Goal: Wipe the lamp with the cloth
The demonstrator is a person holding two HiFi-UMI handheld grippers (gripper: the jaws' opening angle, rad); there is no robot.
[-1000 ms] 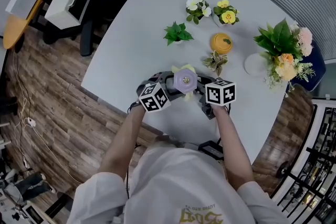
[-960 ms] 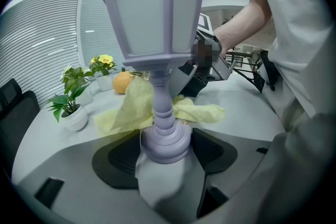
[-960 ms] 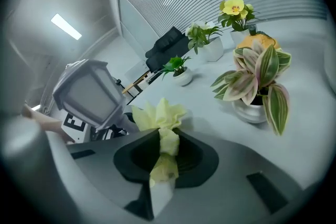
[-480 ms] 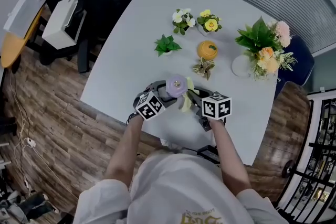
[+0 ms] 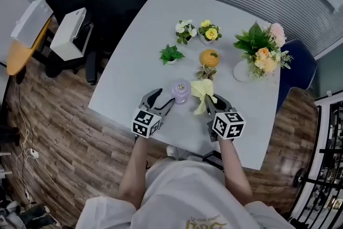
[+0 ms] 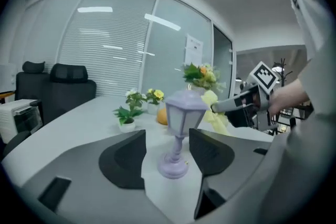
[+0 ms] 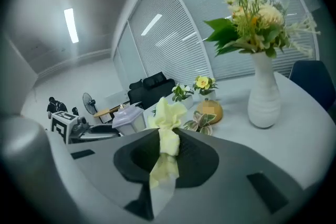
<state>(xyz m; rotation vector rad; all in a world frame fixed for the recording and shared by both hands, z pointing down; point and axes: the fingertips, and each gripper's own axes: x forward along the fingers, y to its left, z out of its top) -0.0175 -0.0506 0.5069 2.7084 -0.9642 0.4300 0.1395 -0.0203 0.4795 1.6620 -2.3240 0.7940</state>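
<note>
Jaws of the left gripper (image 6: 167,152), spread but closing, flank the upright purple lamp (image 5: 181,91) on the counter (image 5: 139,51) without touching it, while the right gripper (image 7: 168,150) pinches the yellow cloth (image 5: 202,91) just right of its shade.

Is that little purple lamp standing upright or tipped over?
Upright: the lamp stands on its round base on the table, stem vertical.
</note>
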